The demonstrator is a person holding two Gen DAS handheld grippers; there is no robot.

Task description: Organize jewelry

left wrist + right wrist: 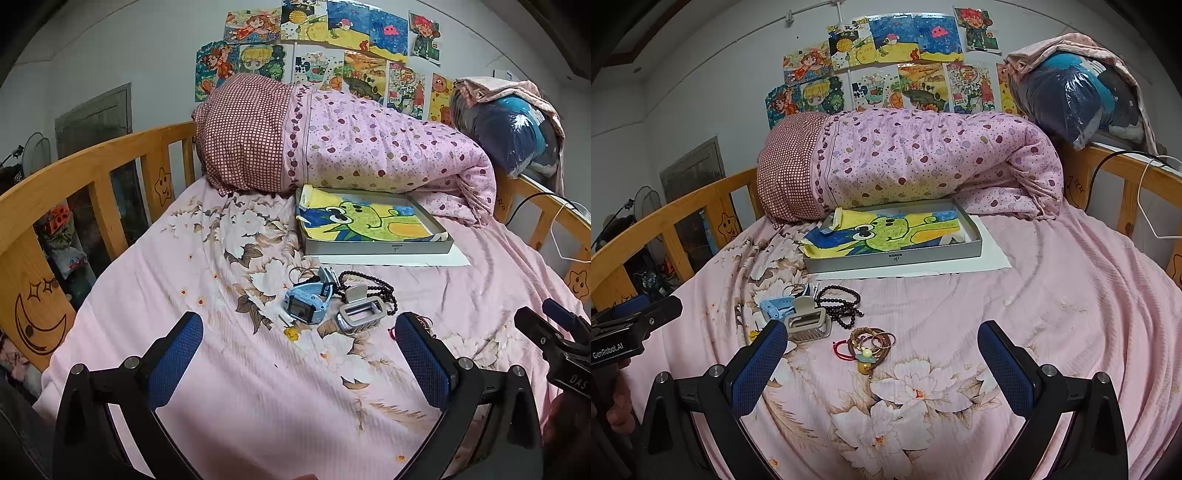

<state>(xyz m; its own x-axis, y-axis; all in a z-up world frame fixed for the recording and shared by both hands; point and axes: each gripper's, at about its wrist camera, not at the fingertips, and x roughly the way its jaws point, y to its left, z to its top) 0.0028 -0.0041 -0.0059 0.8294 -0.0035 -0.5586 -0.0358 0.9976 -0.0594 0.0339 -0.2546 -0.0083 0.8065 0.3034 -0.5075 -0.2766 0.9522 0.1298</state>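
A pile of jewelry lies on the pink floral bedsheet. In the left wrist view I see a blue watch (306,300), a grey hair claw (360,314) and a black bead necklace (369,286). In the right wrist view the claw (807,323), the beads (840,302), thin bangles with a red cord (871,341) and a yellow-green charm (865,360) show. A shallow grey box (376,248) lined with a frog drawing sits behind them, also in the right wrist view (897,256). My left gripper (299,328) and right gripper (882,339) are open and empty, just short of the pile.
A rolled pink dotted quilt (351,147) lies across the bed behind the box. Wooden bed rails (92,173) run along both sides. A bagged blue bundle (1067,99) rests on the right rail. A white paper sheet (993,258) lies under the box.
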